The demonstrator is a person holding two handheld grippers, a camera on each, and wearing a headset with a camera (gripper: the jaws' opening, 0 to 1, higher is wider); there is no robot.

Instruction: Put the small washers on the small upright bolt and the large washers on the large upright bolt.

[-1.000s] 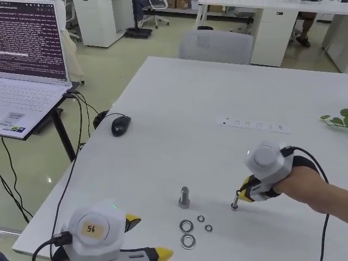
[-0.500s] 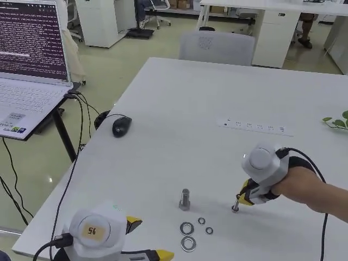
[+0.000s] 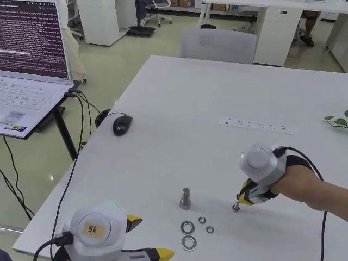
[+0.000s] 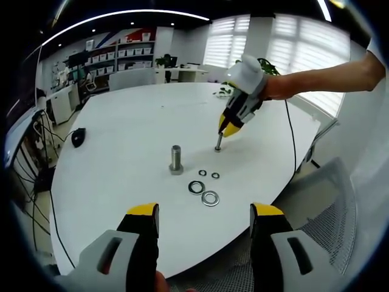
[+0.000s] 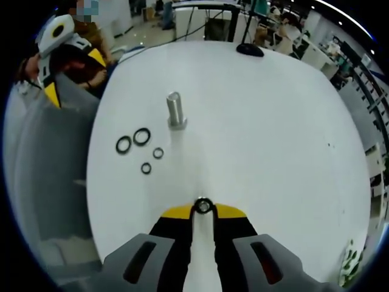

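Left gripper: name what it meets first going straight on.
Most likely the nearer large washer, flat on the table ahead of the open left gripper; its height is unclear, so it might pass above.

The table (image 3: 179, 103) bears a large bolt (image 3: 185, 198), four washers (image 3: 187, 227) and a small bolt (image 3: 235, 206) near it, a mouse (image 3: 122, 125) and power strip (image 3: 255, 125) well beyond.

We see the large bolt (image 3: 185, 198), small bolt (image 3: 236, 207) and washers (image 3: 188, 227) all silver-grey on a white table (image 3: 185, 98). Our left gripper (image 3: 148, 236) and right gripper (image 3: 240, 199) are pale grey with yellow-and-black tips
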